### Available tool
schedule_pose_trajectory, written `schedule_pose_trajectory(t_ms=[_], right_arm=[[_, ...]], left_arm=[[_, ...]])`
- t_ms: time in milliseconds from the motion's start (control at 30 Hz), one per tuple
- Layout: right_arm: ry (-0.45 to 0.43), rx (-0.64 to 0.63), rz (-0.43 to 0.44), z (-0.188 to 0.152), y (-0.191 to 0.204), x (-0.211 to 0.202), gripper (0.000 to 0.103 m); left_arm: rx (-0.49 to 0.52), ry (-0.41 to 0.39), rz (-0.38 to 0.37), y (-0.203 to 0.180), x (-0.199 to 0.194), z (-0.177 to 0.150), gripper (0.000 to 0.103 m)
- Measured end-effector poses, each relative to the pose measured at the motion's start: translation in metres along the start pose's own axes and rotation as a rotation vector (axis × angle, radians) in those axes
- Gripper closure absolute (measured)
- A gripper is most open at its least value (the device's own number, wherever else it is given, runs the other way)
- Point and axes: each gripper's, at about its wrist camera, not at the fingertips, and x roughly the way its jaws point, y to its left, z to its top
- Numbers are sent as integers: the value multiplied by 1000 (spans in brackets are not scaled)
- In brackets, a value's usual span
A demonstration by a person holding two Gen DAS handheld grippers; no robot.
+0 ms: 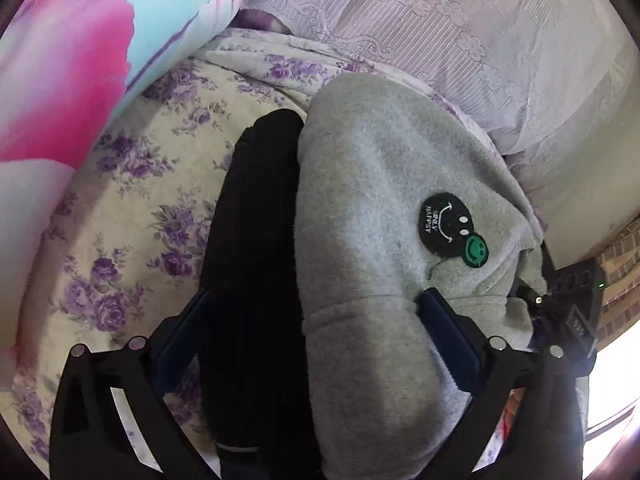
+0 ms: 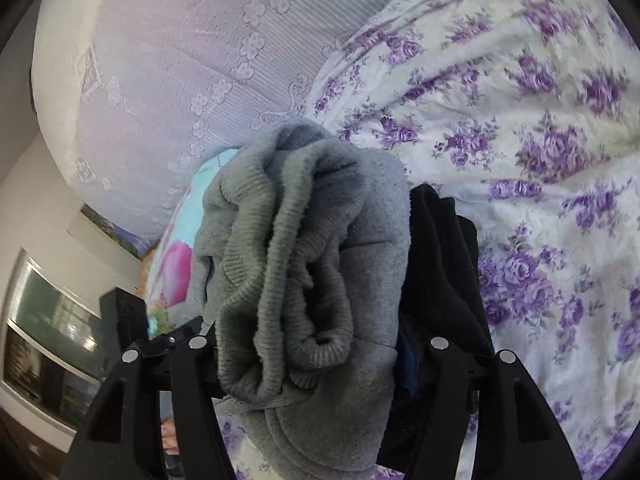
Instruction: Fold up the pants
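Grey fleece pants (image 1: 372, 184) with a black smiley patch (image 1: 448, 224) are bunched together with a black garment (image 1: 256, 216) above the floral bedspread (image 1: 132, 184). My left gripper (image 1: 316, 320) is shut on this grey and black bundle, its blue-padded fingers (image 1: 448, 332) pressing both sides. In the right wrist view the grey pants (image 2: 312, 248) show their ribbed cuff ends, with the black garment (image 2: 440, 264) beside them. My right gripper (image 2: 320, 344) is shut on the same bundle; its fingertips are hidden by cloth.
A pink and turquoise quilt (image 1: 80, 52) lies at the left. A lilac lace headboard cover (image 1: 460, 32) rises behind the bed. A power strip (image 1: 576, 292) sits at the bed's right edge. A dark framed cabinet (image 2: 48, 340) stands at far left.
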Motion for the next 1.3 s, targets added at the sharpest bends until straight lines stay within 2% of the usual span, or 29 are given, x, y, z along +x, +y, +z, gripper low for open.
schedule_pose_trajectory(t_ms=[67,133,200,233,300,367,467,600,667,733,800,1067,1133,1200,1300], right_arm=[[-41,9,-19,2,9,-14,35],[-97,5,-30,-4,22,-35,35],[-167,-43,-97,-18,37,-57,32],[-208,-80,-157,-28,45,-69,25],[-291,-142,-257,-56,59,-92,11],[-353,-169,-298,-88,68,-110,8],[-434,-148,-328,-141,72,-128,4],[-588,-100,-387,-198,71,-147,4],[-639,-143,-438,-213,77,-155,4],[-635,-220,-480,-213,87,-156,4],[-658,-264,-518,-210,99,-161,4],[-683,-281,-497,-177,119,-144,4],[-694,-297,-466,-182,117,-138,4],[-685,-336,-477,-183,118,-132,4],[-660,-350,-495,-183,116,-126,4]], left_arm=[[16,-25,63,-13,-14,-2,4],[50,-75,141,-28,-35,-7,5],[85,-141,240,-40,-58,-17,5],[107,-176,295,-47,-70,-26,5],[143,-241,396,-58,-89,-47,5],[196,-293,490,-71,-103,-76,5],[234,-327,565,-76,-116,-118,5],[208,-336,559,-77,-126,-170,5],[200,-378,556,-77,-133,-188,5],[207,-418,590,-81,-140,-196,5],[231,-440,592,-88,-145,-197,5],[240,-523,518,-105,-151,-172,5],[264,-522,525,-107,-144,-168,5],[280,-521,509,-105,-137,-169,5],[302,-468,485,-105,-127,-166,5]])
